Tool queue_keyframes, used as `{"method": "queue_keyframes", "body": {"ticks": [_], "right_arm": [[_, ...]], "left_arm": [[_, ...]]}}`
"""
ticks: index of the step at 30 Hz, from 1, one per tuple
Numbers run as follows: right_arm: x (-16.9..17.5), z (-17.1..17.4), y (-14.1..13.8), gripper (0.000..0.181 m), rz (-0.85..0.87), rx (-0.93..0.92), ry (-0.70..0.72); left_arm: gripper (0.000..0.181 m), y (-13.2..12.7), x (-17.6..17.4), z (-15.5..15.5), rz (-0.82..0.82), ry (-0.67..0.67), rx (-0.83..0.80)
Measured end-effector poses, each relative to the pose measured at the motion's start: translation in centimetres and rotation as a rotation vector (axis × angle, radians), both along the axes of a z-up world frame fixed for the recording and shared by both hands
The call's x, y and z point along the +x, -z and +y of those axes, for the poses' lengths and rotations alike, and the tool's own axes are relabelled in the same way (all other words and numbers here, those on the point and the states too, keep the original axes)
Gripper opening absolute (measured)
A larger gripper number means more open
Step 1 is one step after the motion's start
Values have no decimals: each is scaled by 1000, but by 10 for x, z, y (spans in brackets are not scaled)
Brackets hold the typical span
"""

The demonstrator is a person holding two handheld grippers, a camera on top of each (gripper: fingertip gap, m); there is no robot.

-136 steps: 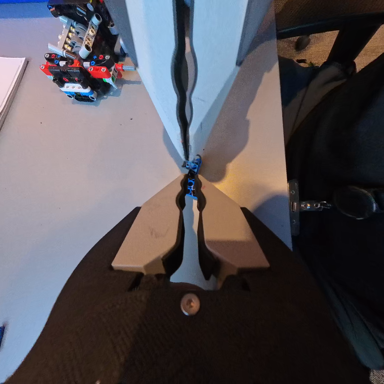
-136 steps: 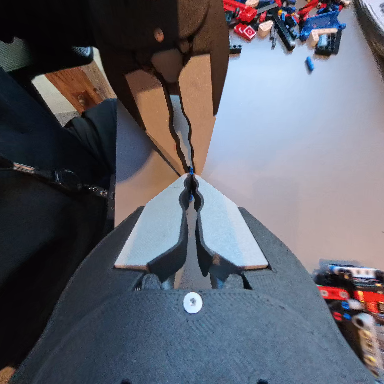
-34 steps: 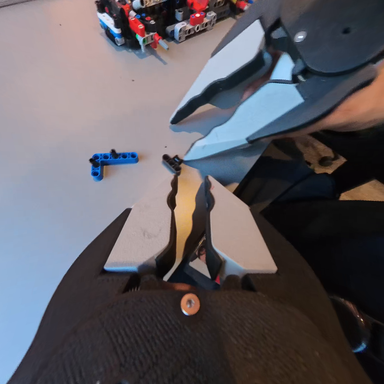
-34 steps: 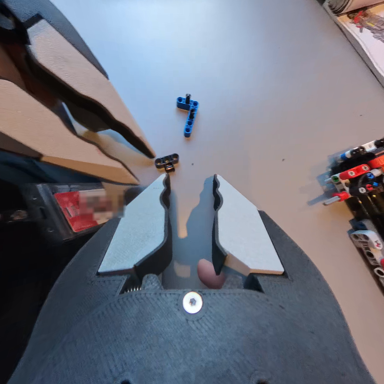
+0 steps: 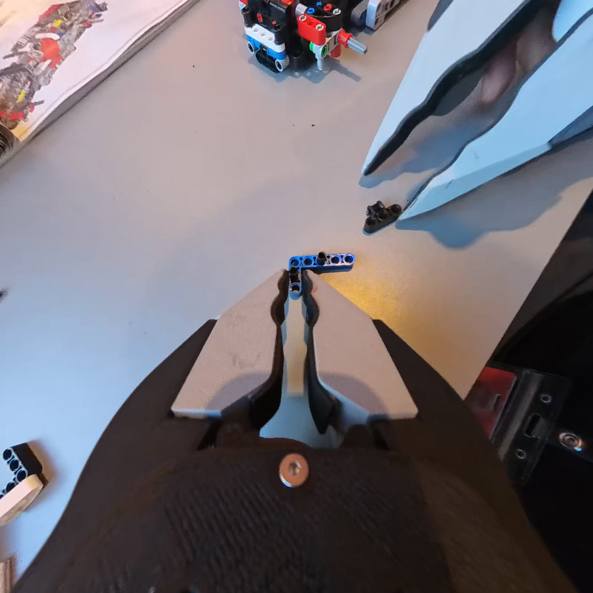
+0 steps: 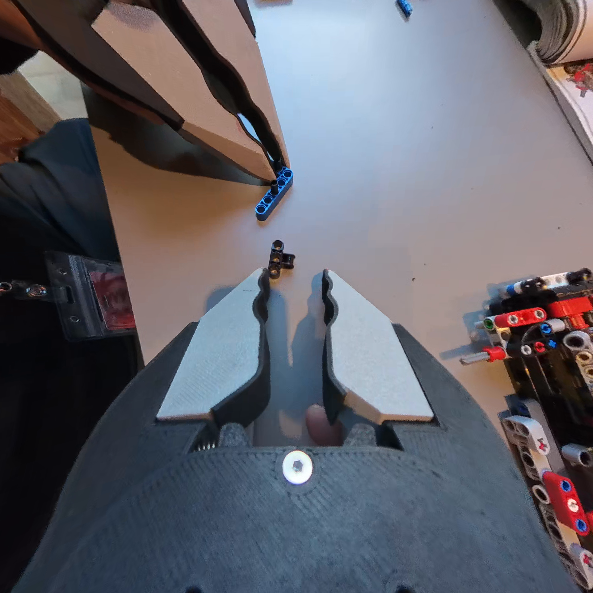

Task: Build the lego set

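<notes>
1. While the left tongs (image 5: pixel 296 279) sit low on the grey table (image 5: pixel 160 199), their tips are clamped on the short leg of a blue L-shaped beam (image 5: pixel 316 261), whose long leg runs off to the right just past the tips.
2. Two black pins stand up from the beam: one between the tongs' tips, one midway along the long leg.
3. From the right wrist view, the same blue L-shaped beam (image 6: pixel 275 192) lies ahead of the right tongs (image 6: pixel 293 276), slightly to their left, with the left tongs (image 6: pixel 276 167) reaching down onto its far end.
4. Spread apart and holding nothing, the right tongs hover just above the table.
5. A small black connector (image 6: pixel 278 258) lies just beyond the right tongs' left fingertip (image 6: pixel 260 279), close to it; whether they touch cannot be told.
6. Between the two tongs, the connector sits near the blue beam but apart from it.
7. To the right of the right tongs stands the partly built model (image 6: pixel 552 337), black with red, white and blue parts.
8. Far ahead and left of the left tongs lies an open instruction booklet (image 5: pixel 48 57).
9. Low to the left of the left tongs rests a black-and-white piece (image 5: pixel 17 465).
</notes>
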State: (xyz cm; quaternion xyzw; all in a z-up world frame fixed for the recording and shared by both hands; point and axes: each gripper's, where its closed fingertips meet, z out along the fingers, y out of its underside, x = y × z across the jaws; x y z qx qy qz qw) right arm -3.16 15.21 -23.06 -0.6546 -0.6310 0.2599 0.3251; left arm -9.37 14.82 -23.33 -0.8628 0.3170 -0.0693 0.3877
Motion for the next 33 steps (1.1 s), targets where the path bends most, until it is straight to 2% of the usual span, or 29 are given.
{"method": "queue_keyframes", "body": {"ticks": [11,20,33], "right_arm": [[-2,6,-27,28,175,85,-1],[-6,2,-26,26,165,196,-30],[-6,2,-23,26,143,236,-27]], "left_arm": [[5,0,2,2,9,8,14],[5,0,2,2,7,9,14],[5,0,1,2,47,11,46]]}}
